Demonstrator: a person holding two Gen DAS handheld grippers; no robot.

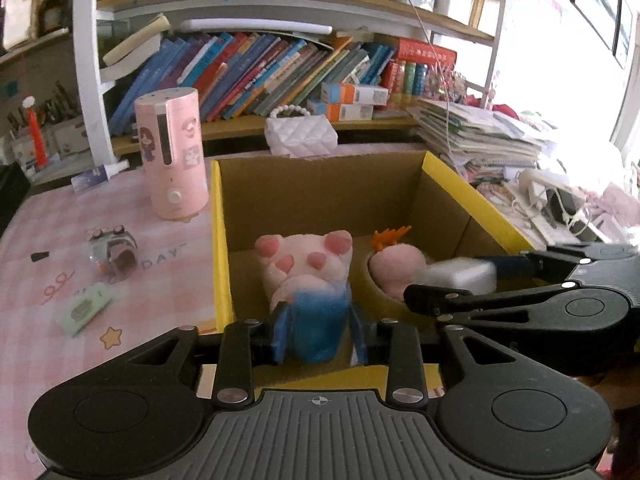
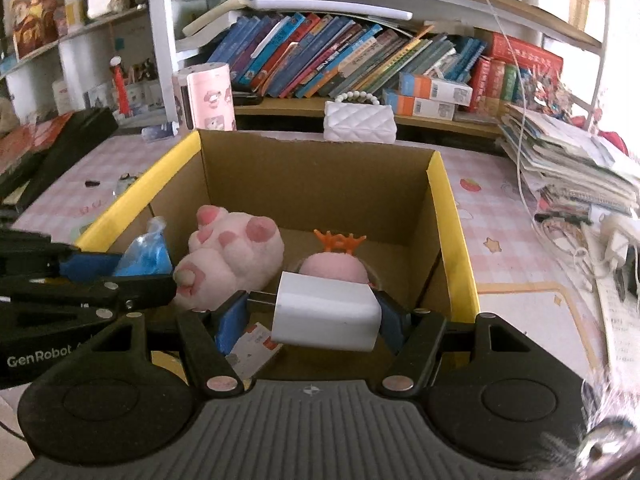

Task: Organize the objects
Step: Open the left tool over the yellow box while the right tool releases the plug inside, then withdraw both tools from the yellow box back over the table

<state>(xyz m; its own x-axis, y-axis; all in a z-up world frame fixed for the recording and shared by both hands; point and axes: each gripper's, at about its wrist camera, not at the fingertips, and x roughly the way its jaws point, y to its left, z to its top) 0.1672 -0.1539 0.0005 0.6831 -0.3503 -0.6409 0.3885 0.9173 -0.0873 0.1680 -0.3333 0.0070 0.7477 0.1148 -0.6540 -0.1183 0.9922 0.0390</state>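
From the left wrist camera, my left gripper [image 1: 318,334] is closed on a blue plastic bag [image 1: 318,320], held over the near edge of the yellow-rimmed cardboard box [image 1: 219,240]; just ahead of its fingers a pink paw-shaped plush [image 1: 306,264] rests inside the box, and to their right sits a pink round toy with orange antlers [image 1: 396,264]. A pink cylindrical appliance [image 1: 172,156] stands on the checked tablecloth, ahead and left of the fingers, outside the box. From the right wrist camera, my right gripper [image 2: 316,314] clamps a white charger plug [image 2: 326,314] between its blue pads, poised above the box's near end, the antlered toy just beyond it and the paw plush ahead to the left. To finish this well, I judge I should lower each load into bare floor space before parting the fingers, keeping the two grippers, now close together, from colliding.
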